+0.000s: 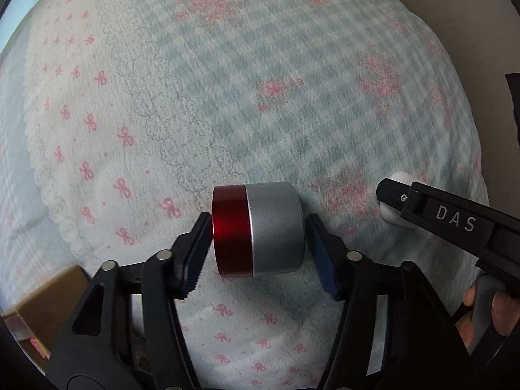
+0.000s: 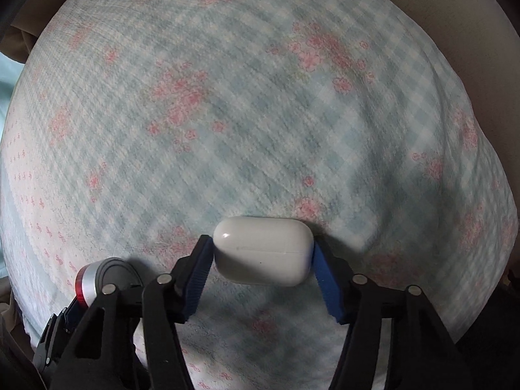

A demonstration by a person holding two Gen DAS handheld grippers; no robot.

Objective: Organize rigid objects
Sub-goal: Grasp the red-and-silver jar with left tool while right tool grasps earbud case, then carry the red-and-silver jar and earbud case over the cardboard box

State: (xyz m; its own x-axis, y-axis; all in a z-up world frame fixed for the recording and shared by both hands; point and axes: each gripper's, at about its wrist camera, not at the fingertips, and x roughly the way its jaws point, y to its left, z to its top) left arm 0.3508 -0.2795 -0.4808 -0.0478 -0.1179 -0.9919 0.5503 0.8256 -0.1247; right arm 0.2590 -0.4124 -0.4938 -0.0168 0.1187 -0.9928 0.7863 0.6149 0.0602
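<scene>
My left gripper (image 1: 258,234) is shut on a short cylinder (image 1: 258,229) with a red half and a silver half, held by its two ends above the bedspread. The same cylinder (image 2: 92,281) shows at the lower left of the right wrist view. My right gripper (image 2: 261,252) is shut on a white earbud case (image 2: 261,248), held by its two ends. In the left wrist view the right gripper (image 1: 395,200) reaches in from the right, and the white case (image 1: 395,217) is mostly hidden behind its finger.
A blue-and-white checked bedspread (image 1: 276,65) with pink flowers and bows covers the bed below both grippers. A brown cardboard box (image 1: 48,299) sits at the lower left of the left wrist view. The bed's edge (image 2: 471,97) falls away at the right.
</scene>
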